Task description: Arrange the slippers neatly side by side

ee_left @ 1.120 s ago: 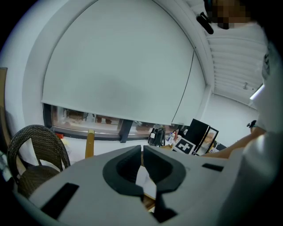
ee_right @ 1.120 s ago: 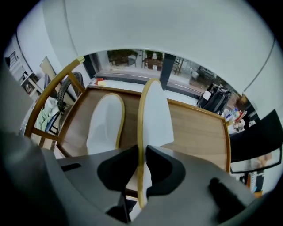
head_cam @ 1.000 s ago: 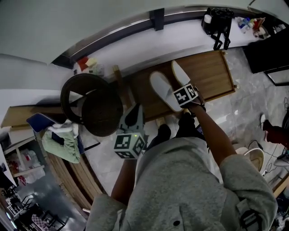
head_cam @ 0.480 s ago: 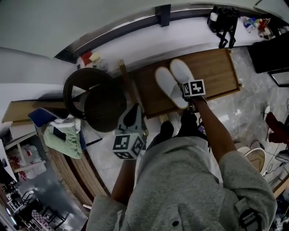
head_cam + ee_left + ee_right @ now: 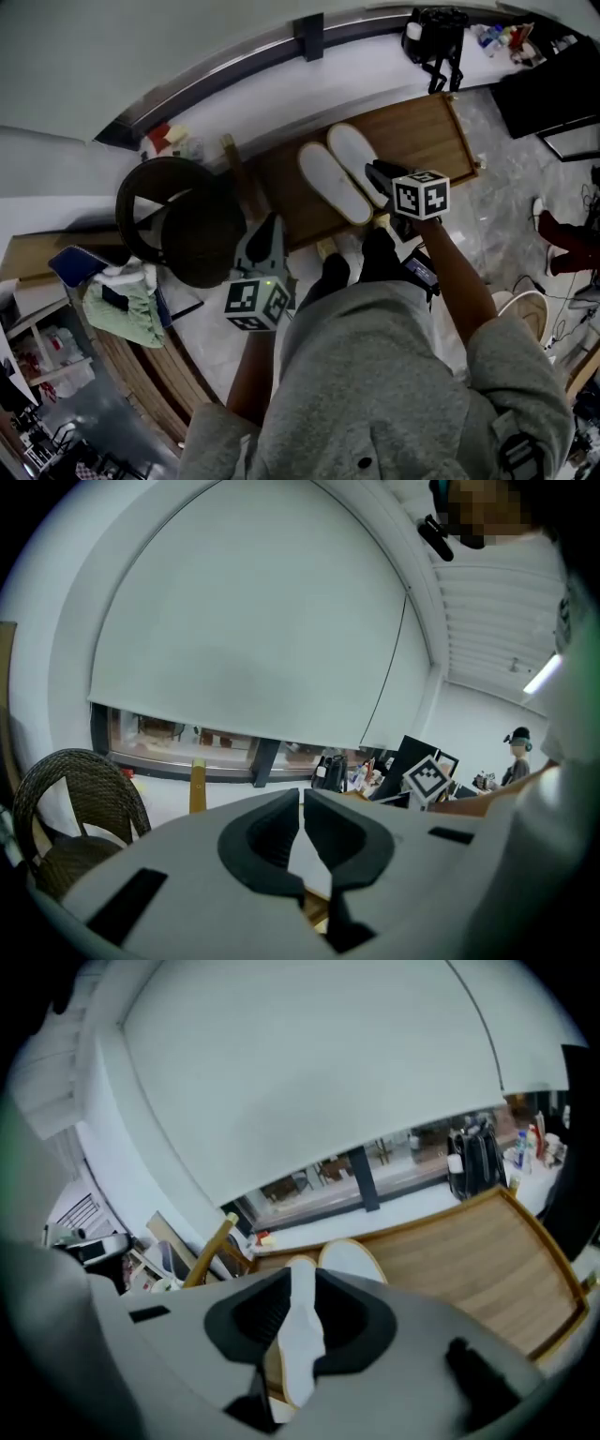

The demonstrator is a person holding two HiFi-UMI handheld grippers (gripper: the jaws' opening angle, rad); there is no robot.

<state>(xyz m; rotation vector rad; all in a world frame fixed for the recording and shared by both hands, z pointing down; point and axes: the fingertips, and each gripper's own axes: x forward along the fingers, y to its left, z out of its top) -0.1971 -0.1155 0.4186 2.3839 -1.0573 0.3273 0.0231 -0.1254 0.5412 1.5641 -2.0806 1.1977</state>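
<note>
Wicker chair [image 5: 173,220]: far left on the pale floor, no part of the job

Left gripper [image 5: 266,234]: held low beside the chair, well apart from the slippers; jaws drawn together on nothing; placed much as it was a second ago

Slippers [image 5: 330,183]: white pair on the wooden board [image 5: 441,131], soles down, toes toward the wall, lying close and about parallel; a second ago the right-hand one angled away from its mate, so the gap has closed and the pair looks set

Right gripper [image 5: 377,174]: at the heel end of the right-hand slipper [image 5: 356,155], drawn back from the heel it sat on a second ago; jaws part-way apart and closing; in the right gripper view a slipper [image 5: 302,1335] shows through the gap, but the pads do not press on it, so it appears let go

Judgement: the arranging seems done, or nearly so; at most a small nudge to square the heels is left
</note>
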